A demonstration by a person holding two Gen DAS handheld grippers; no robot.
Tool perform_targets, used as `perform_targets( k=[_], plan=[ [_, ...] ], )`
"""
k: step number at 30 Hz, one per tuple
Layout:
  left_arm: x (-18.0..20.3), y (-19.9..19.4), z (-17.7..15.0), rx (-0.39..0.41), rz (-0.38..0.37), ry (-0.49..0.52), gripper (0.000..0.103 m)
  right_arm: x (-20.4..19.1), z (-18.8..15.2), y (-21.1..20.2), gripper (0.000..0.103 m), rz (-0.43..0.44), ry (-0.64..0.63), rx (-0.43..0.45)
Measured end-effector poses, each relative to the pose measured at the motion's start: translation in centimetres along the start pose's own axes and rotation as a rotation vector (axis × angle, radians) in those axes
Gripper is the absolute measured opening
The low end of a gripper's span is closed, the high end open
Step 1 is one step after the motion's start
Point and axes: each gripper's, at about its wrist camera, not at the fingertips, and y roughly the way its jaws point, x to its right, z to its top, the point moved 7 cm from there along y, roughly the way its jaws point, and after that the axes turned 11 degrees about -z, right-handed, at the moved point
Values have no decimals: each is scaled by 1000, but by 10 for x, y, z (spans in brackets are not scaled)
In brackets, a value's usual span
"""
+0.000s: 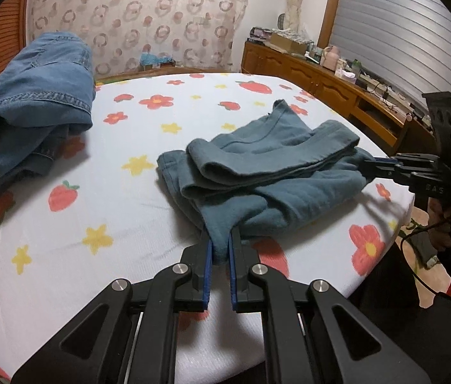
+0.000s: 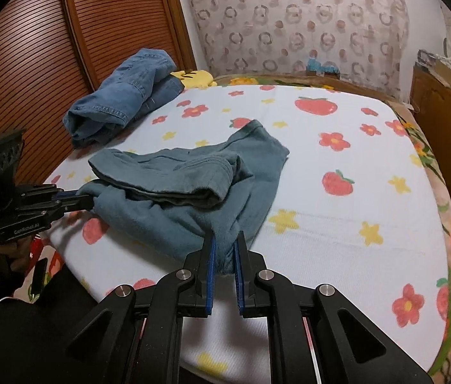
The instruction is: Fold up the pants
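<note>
Left wrist view: left gripper (image 1: pixel 220 249) is clamped on a pants (image 1: pixel 257 172) corner, the bundle just ahead on the bed (image 1: pixel 129 211).

Right wrist view: right gripper (image 2: pixel 225 249) pinches another corner. Uneven pulling could, I judge, undo the stacked folds or slip fabric free.

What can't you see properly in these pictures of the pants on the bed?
- Teal pants: inner layers hidden by their own folds, both views.
- Jeans: cut off by the left wrist view's left edge; bunched up.
- Cabinet clutter: too small to name.
- Left gripper and right gripper: the pinched fabric is hidden between the jaws.
</note>
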Motion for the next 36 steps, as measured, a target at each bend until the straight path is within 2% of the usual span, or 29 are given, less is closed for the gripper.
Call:
perform_targets(
  k=[3,7,9,11,14,18,24,29,36],
  plan=[
    [1,-5,2,7,-3,-11,13,0,6,-2,11,-1,-3,2],
    [2,-12,6,18,19,7,21,-1,10,-8,16,-16,-18,30],
    [1,-15,9,23,26,10,23,-2,10,-10,20,-32,-31,43],
    [1,-16,10,27,23,11,25,-3,13,-11,27,-42,-46,56],
    [-1,-13,12,16,26,17,32,-6,14,-7,31,-29,-80,50],
    [-5,-6,14,1,31,22,34,-9,14,8,31,-31,-122,5],
    [-10,5,16,-21,37,28,34,-17,24,19,31,-36,-181,-9],
    [-12,13,26,-37,48,53,34,-17,43,28,31,-58,-217,11],
    [-12,12,39,-31,58,76,34,-11,72,44,31,-98,-194,64]
  ],
)
